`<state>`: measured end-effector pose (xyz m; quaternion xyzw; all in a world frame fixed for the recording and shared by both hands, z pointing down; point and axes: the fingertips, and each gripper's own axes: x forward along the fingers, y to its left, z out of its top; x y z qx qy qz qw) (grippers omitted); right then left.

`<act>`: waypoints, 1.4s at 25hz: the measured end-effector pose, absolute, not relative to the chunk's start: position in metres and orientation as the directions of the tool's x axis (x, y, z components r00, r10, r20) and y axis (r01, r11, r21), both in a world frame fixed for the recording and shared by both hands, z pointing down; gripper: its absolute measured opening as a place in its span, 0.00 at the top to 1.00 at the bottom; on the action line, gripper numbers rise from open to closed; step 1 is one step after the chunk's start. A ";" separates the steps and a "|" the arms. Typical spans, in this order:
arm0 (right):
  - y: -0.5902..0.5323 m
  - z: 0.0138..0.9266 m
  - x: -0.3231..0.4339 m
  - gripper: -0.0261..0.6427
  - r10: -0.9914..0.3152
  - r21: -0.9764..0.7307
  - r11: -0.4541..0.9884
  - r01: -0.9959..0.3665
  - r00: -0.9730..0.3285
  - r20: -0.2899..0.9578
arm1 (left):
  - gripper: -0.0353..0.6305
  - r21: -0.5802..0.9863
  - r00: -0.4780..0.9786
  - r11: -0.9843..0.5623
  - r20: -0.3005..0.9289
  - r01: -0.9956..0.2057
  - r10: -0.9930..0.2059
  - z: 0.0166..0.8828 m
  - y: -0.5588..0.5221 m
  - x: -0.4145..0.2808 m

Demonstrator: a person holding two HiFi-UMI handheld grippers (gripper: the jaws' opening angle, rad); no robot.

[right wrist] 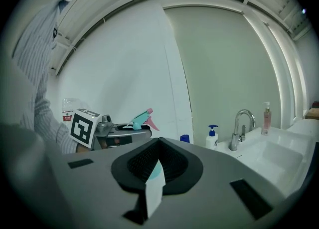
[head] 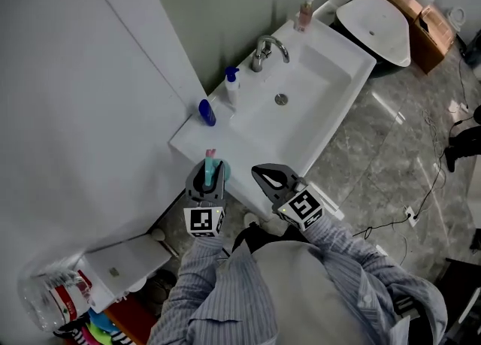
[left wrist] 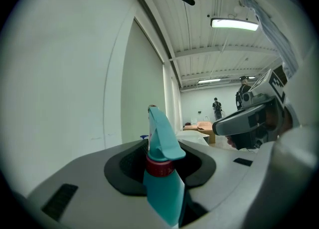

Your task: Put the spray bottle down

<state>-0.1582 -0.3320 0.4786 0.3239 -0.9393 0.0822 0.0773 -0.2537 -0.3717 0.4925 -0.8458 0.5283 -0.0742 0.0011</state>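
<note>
Jaws of the left gripper [head: 207, 182] are clamped on the teal spray bottle [left wrist: 162, 185], on its body just under the red collar. The bottle rides upright, with its trigger head standing clear above the grip. Holding it high up seems chosen to leave the base free, which suits setting it down on a flat spot.

The bottle is in the air at about seven o'clock in the head view, short of the white washbasin [head: 353, 73]. The near corner of the counter [head: 194, 140] lies at twelve o'clock from it and looks the likeliest landing place. A blue bottle [head: 207, 113] and a white pump bottle [head: 232, 89] stand along the wall edge there, between twelve and one o'clock. Only a small patch is left free, so the bottle will probably have to come down near the front edge.

The right gripper [head: 272, 178] is at three o'clock from the left one and apart from it. Its jaws are drawn together on a thin pale slip [right wrist: 154, 190]; what that is I cannot tell. It takes no part in holding the bottle and is probably being kept aside.
</note>
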 end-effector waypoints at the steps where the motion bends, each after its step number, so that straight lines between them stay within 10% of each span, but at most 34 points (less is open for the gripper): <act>1: -0.339 0.484 -0.164 0.94 -0.596 -0.103 0.775 -0.623 -0.776 0.208 | 0.75 -0.084 0.435 -0.447 0.127 -0.891 -0.891 0.499 -0.380 -0.258; 35: -0.449 0.563 -0.179 0.94 -0.836 -0.016 0.517 -0.856 -0.509 0.202 | 0.74 -0.092 0.349 -0.363 0.135 -0.927 -0.927 0.631 -0.511 -0.336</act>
